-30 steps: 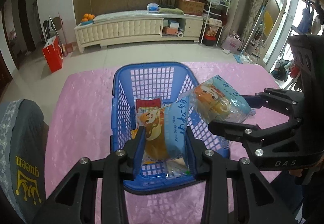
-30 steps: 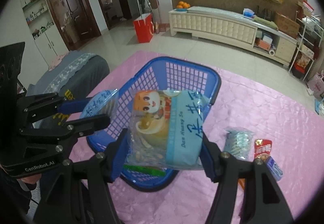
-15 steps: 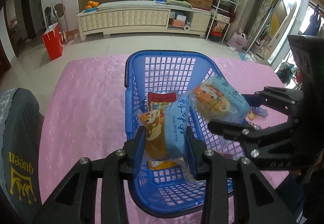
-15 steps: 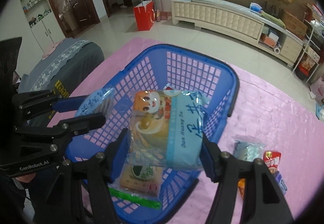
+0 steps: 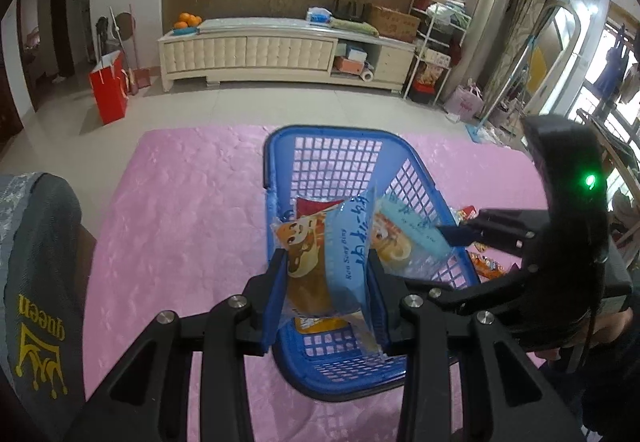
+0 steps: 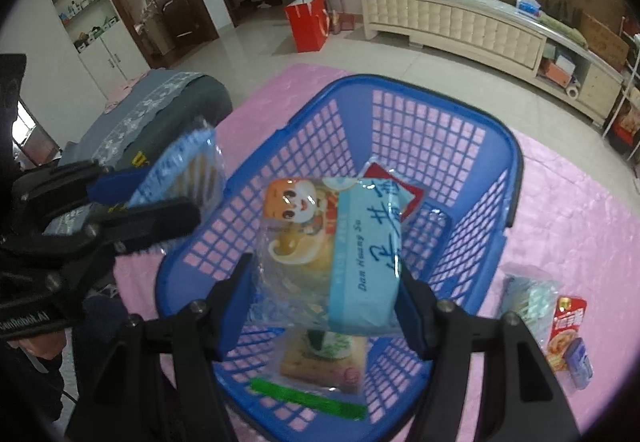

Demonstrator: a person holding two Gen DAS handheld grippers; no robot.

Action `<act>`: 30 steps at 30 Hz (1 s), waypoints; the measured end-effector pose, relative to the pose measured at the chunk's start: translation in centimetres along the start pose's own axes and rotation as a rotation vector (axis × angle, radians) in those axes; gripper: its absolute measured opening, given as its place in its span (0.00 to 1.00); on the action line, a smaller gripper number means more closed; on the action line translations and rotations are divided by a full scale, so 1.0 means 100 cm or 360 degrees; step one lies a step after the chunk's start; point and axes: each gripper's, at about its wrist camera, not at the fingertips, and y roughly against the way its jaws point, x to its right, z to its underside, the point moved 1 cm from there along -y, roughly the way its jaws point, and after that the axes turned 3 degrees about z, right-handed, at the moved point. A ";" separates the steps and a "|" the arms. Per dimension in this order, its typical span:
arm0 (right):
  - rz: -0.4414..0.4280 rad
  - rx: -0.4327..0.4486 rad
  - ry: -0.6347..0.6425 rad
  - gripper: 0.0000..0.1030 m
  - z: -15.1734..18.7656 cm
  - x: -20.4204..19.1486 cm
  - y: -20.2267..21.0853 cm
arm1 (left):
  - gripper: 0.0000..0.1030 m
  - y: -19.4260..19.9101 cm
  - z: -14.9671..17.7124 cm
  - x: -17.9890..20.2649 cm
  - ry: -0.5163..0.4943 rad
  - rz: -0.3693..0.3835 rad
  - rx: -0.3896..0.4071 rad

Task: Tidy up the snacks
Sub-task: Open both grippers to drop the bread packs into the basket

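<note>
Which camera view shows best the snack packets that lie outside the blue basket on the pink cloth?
The right wrist view: the loose snack packets lie unobstructed beside the blue basket. The left wrist view shows only scraps of them behind the right gripper.

Left wrist view: close above the near rim of the basket [image 5: 280, 178], looking steeply down and forward along its own tongs [image 5: 326, 298] toward the far cabinet [image 5: 248, 52].

Right wrist view: close over the basket [image 6: 516, 178] from its near right side, angled down and leftward; doorway and the same cabinet [image 6: 452, 22] beyond.

Shared: the basket, pink bench [image 5: 180, 210] [image 6: 572, 218] around it, red bag [image 5: 108, 86] [image 6: 308, 26], cabinet. Each view catches the other tongs [image 5: 480, 242] [image 6: 132, 198] at its frame edge beside the basket.
</note>
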 end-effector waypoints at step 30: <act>0.0240 0.0159 -0.0134 0.83 0.030 0.028 0.070 | 0.35 -0.003 0.008 0.060 -0.0142 -0.0005 -0.0080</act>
